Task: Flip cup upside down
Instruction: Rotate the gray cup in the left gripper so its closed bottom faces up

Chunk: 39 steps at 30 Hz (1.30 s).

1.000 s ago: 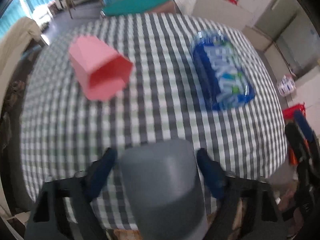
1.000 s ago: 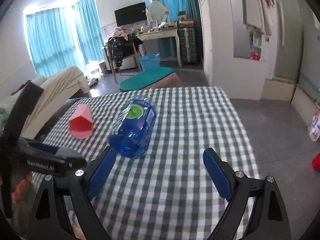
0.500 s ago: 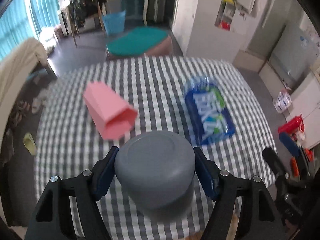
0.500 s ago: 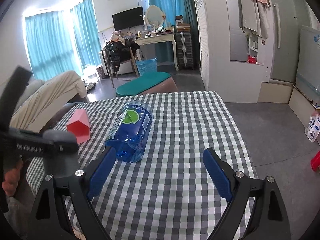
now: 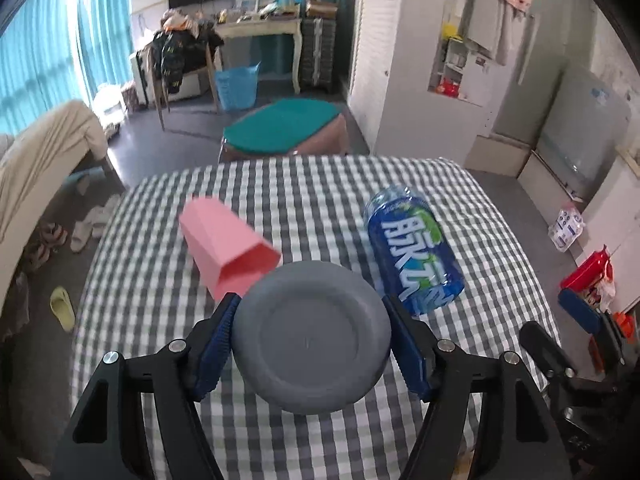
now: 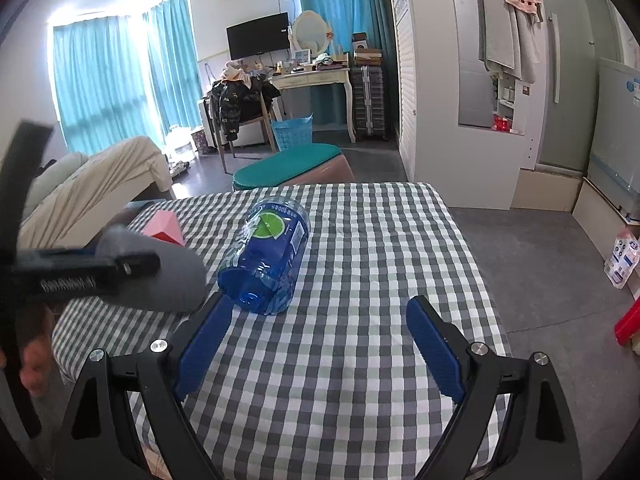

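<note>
Rotation was under way: your left tongs were clamped on the grey cup, held sideways above the bench. Your right tongs stood apart, empty. Next, you needed to finish turning it and set the rim down.

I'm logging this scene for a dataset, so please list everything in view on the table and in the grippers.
Grey cup: one, grey, clamped in the left gripper, its base facing the camera.
Pink cup: one, pink, lying on its side, table's left part.
Bottle: one, blue, lying on its side, table's right part.
Tablecloth: one, grey-white check, covering the table.
Left gripper: blue fingers, shut on the grey cup.
Right gripper: blue fingers, open, empty.
</note>
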### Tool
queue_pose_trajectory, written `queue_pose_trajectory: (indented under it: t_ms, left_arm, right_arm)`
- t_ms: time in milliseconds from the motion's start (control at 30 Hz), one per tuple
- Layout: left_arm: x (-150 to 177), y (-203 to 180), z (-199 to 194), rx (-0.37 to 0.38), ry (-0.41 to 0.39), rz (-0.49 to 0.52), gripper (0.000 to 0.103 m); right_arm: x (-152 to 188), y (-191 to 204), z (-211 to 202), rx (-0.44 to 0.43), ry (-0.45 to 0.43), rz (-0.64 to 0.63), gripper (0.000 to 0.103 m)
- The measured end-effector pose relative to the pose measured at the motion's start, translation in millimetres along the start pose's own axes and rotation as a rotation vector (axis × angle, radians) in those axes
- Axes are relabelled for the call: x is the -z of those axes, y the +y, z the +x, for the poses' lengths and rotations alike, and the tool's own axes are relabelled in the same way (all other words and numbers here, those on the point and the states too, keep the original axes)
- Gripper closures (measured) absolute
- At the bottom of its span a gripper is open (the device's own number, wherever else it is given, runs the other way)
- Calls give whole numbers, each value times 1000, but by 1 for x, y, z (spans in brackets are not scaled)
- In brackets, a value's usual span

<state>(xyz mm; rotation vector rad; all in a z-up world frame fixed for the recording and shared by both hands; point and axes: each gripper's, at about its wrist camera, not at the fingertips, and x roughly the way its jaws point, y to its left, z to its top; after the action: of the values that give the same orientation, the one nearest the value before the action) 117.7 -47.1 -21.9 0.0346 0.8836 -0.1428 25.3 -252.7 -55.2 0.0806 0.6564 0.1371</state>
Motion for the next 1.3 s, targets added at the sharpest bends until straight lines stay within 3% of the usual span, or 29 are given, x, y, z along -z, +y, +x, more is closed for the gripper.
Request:
queue_pose_trajectory:
  t_ms: [300, 533, 700, 1100, 1167, 1233, 1300]
  left_arm:
    - [13, 3, 6, 11, 30, -24, 31]
    - [39, -12, -14, -19, -42, 25, 31]
    - [37, -20, -9, -31, -88, 62, 30]
    - [48, -9, 5, -4, -71, 32, 29]
    - [48, -7, 2, -8, -73, 21, 27]
    - [48, -6, -5, -18, -89, 14, 18]
    - [50, -6, -14, -19, -126, 14, 18]
  right_arm:
    - [3, 2, 2, -3, 12, 1, 14]
    - [2, 2, 2, -3, 11, 3, 14]
    - [3, 4, 0, -4, 10, 0, 14]
    - [4, 3, -17, 25, -7, 7, 14]
    - [2, 4, -20, 23, -14, -1, 14]
    - [2, 5, -23, 22, -19, -6, 14]
    - [1, 6, -26, 27, -26, -10, 14]
